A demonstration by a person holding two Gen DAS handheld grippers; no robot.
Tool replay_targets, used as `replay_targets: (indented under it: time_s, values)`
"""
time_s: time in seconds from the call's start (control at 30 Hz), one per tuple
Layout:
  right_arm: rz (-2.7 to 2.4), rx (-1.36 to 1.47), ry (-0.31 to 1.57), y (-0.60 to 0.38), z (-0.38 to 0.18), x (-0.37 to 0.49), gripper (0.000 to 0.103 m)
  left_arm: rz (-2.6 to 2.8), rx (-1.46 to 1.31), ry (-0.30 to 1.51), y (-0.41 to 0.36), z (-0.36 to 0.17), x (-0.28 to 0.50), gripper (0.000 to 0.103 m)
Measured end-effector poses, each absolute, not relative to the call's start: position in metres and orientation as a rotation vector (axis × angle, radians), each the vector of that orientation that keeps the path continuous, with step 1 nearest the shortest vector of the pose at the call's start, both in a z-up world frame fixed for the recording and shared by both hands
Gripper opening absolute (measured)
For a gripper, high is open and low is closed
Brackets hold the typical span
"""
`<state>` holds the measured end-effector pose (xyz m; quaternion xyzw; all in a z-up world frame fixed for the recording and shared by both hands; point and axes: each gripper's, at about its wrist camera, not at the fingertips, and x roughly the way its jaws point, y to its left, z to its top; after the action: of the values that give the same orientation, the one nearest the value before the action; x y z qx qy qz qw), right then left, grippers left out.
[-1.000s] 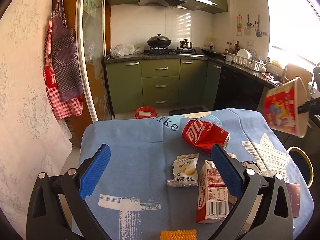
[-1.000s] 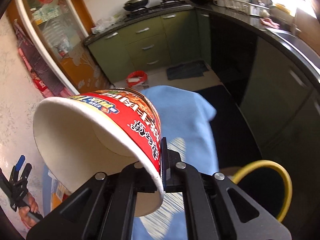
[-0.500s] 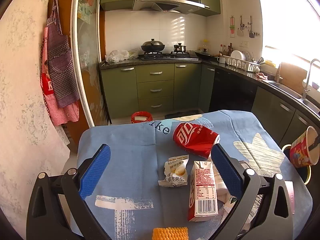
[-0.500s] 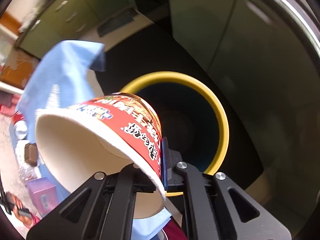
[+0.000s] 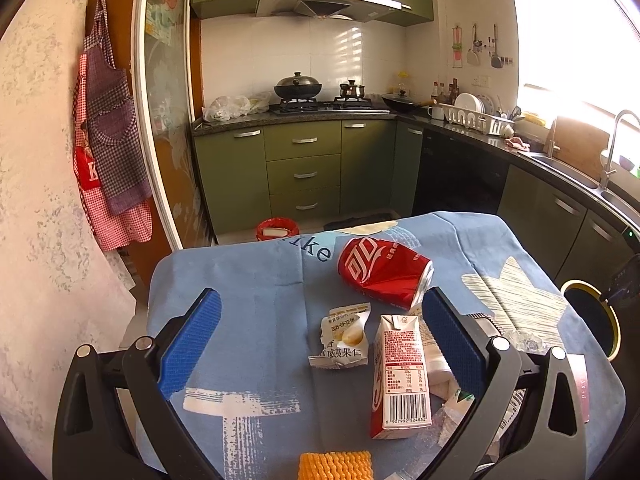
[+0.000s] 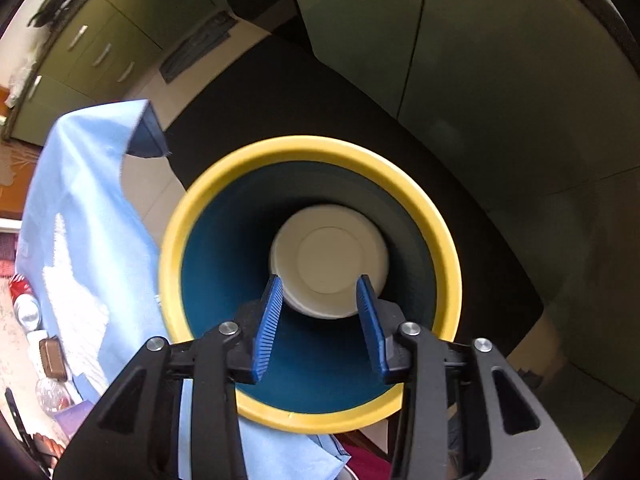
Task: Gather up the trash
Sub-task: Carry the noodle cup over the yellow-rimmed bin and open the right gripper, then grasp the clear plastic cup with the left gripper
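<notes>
My right gripper [image 6: 322,292] is open and empty, right above the yellow-rimmed blue bin [image 6: 224,184]. The white noodle cup [image 6: 330,260] lies inside the bin, bottom up. My left gripper [image 5: 320,320] is open and empty above the blue-clothed table [image 5: 240,280]. On the cloth lie a dented red cola can [image 5: 382,272], a crumpled white snack wrapper [image 5: 342,338] and an upright red-and-white drink carton [image 5: 400,372]. The bin's rim also shows in the left wrist view [image 5: 612,320], past the table's right edge.
More wrappers and plastic [image 5: 456,412] lie behind the carton by my left gripper's right finger. An orange ridged piece [image 5: 335,465] lies at the near table edge. A red tub [image 5: 277,228] stands on the floor beyond the table. Green kitchen cabinets [image 5: 304,172] line the back and right.
My right gripper moved over the bin, opened and let go of the noodle cup, which now lies in the bin. My left gripper stayed open above the table, shifting slightly.
</notes>
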<state>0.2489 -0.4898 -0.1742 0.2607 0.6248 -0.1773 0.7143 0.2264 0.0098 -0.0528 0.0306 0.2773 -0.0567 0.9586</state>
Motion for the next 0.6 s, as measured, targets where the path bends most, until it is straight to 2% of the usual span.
replay_targets:
  time_s: [0.33,0.6]
  values:
    - [-0.205,0.502,1.296,-0.447,-0.145,0.217,0.044,-0.151,0.163,0.593,-0.007,-0.040,0.200,0.099]
    - [-0.113,0.499,1.268,-0.438,-0.142,0.215,0.047,-0.247,0.274,0.759,-0.016,-0.042,0.160,0.099]
